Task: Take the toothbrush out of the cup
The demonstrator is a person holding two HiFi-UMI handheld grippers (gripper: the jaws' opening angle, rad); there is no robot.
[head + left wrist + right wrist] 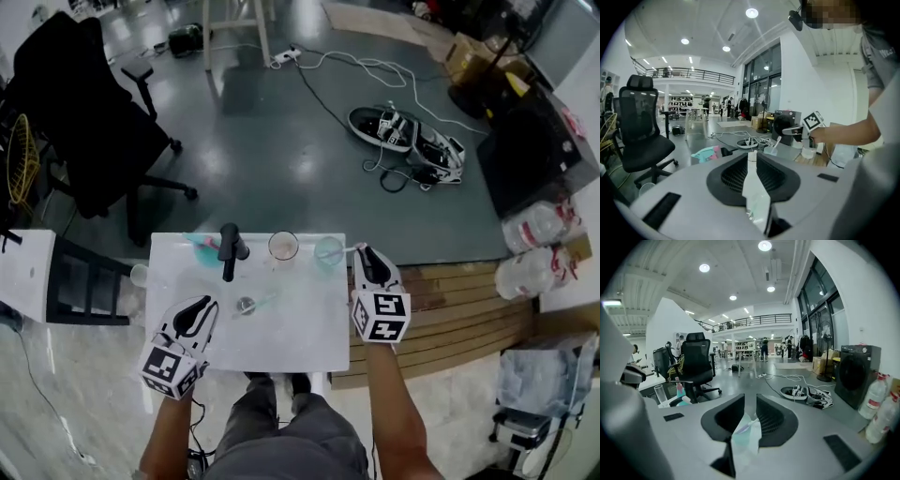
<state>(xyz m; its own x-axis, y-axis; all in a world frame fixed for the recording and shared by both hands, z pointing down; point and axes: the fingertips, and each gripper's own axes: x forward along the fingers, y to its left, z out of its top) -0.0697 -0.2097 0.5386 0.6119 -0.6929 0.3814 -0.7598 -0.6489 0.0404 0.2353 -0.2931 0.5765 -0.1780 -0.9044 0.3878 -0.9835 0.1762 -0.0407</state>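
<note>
Judged slim pale plastic toothbrush light, stiff, slick, best pinched on handle above translucent teal cup; found left gripper, right gripper narrowly open.

**A:** There's the cup, pale teal and see-through, standing upright with its mouth up. It sits at the far edge of the white table, towards the right corner.

**B:** And the toothbrush is in it, not out. It leans, with its upper end poking over the rim on the cup's right side.

**A:** That top end is white. I'd call it the head, though it's too small to be sure.

**B:** The right gripper view shows it closer: a pale shaft with a lilac tinge, slanting up across the teal wall.

**A:** Cup upright, brush resting against the rim.
</note>
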